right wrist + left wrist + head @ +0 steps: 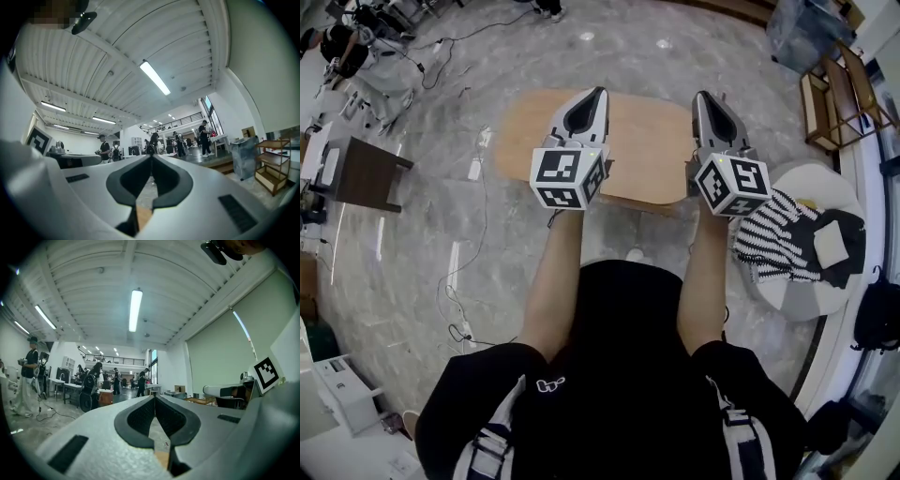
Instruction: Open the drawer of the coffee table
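In the head view a light wooden oval coffee table [647, 141] stands on the grey floor in front of me. Its top is bare, and no drawer front shows from here. My left gripper [600, 91] hangs above the table's left half and points away from me; its jaws are shut with nothing in them. Over the table's right half my right gripper [701, 95] is likewise shut and empty. The left gripper view shows that gripper's [154, 397] tips meeting, with the hall beyond. The right gripper [151, 156] in its own view is closed the same way.
A round white stool [825, 178] with a striped cloth [773, 234] stands close to the table's right end. A wooden shelf rack [834, 103] is at the far right, a dark side table [366, 173] at the left. Cables [459, 281] trail over the floor. Several people stand far off in the hall.
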`<state>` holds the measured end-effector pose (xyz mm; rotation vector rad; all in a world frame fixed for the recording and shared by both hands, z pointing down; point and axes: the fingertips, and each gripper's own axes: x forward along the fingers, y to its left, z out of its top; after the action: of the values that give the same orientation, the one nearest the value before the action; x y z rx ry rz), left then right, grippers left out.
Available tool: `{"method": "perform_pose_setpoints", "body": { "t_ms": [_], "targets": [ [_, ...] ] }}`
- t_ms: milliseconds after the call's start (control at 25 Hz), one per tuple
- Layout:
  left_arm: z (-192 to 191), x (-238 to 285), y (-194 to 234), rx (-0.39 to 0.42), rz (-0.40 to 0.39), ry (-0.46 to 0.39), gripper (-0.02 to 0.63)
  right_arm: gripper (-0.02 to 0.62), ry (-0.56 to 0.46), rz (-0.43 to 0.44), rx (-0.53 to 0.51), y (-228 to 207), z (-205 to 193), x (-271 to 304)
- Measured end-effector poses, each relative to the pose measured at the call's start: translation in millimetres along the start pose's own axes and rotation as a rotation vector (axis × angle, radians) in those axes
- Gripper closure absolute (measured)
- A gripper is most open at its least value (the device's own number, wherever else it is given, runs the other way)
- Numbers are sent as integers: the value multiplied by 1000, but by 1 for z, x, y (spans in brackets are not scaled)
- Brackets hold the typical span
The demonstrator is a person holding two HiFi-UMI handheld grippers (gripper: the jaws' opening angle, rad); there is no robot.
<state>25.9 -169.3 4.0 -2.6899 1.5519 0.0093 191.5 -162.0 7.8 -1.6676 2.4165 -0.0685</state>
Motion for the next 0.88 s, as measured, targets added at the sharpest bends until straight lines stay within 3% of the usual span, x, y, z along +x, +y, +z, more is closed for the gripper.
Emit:
{"method": "perform_pose_setpoints", "body": {
  "t_ms": [320,640,880],
  "targets": [
    [-35,21,8,-51,-6,56,595,581,68,-27,21,-19,-30,3],
    [-75,26,41,-81,18,131,595,581,125,-47,52,-24,-65,17],
    [-120,23,66,-111,33,212,595,581,215,-44,93,-14,-119,25]
  ]
}}
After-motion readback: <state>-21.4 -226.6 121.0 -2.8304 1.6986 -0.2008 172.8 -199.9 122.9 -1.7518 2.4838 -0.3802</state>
